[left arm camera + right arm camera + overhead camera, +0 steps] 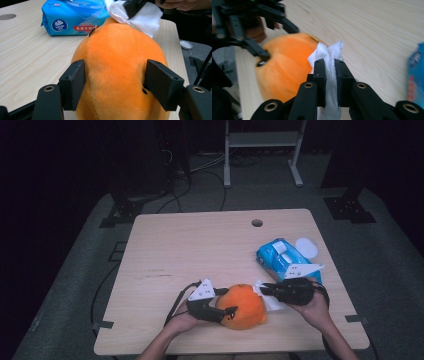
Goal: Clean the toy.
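You are at a light wooden table (200,245) with rounded corners and a small round hole (257,223) near its far edge. It stands on a grey carpet floor (75,270). The room around is very dark; the light falls mainly on the table and the carpet close to it. Behind the table you see the white legs of a metal frame (262,150). Black cables (200,175) lie on the floor there. Two black stand bases (350,207) rest at the far left and far right.
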Motion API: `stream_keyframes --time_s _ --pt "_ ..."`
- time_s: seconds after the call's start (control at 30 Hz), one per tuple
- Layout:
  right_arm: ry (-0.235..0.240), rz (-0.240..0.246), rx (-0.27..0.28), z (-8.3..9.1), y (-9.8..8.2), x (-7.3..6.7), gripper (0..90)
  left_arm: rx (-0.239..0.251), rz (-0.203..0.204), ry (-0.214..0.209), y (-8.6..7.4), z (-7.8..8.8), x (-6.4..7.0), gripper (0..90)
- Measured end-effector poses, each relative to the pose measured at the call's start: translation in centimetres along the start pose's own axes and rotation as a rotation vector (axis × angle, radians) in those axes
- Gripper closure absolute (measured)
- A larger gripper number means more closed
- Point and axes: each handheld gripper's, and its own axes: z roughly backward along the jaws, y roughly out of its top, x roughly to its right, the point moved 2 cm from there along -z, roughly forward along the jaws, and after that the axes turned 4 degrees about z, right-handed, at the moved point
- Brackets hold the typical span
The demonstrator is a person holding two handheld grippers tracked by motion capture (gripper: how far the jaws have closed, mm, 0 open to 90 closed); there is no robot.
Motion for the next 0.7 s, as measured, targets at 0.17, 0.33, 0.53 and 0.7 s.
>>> stream_keyframes --time_s 0.17,0.33,0.53,0.7 --pt "0.028 0.019 -0.014 -0.5 0.1 -0.5 80.0 0.002 0.003 0.006 0.0 0.0 0.1 32.9" --pt "0.005 -0.013 -0.024 -0.2 -0.4 0.3 80.0 -0.003 0.004 0.01 0.1 -0.1 0.1 32.7" --pt "0.034 0.066 0.003 -1.2 1.6 -2.0 79.9 -0.006 -0.05 0.012 0.6 -0.6 1.2 32.5" --pt "0.029 0.07 -0.028 -1.5 1.1 -1.8 80.1 0.018 -0.04 -0.01 0.8 -0.1 0.9 24.8"
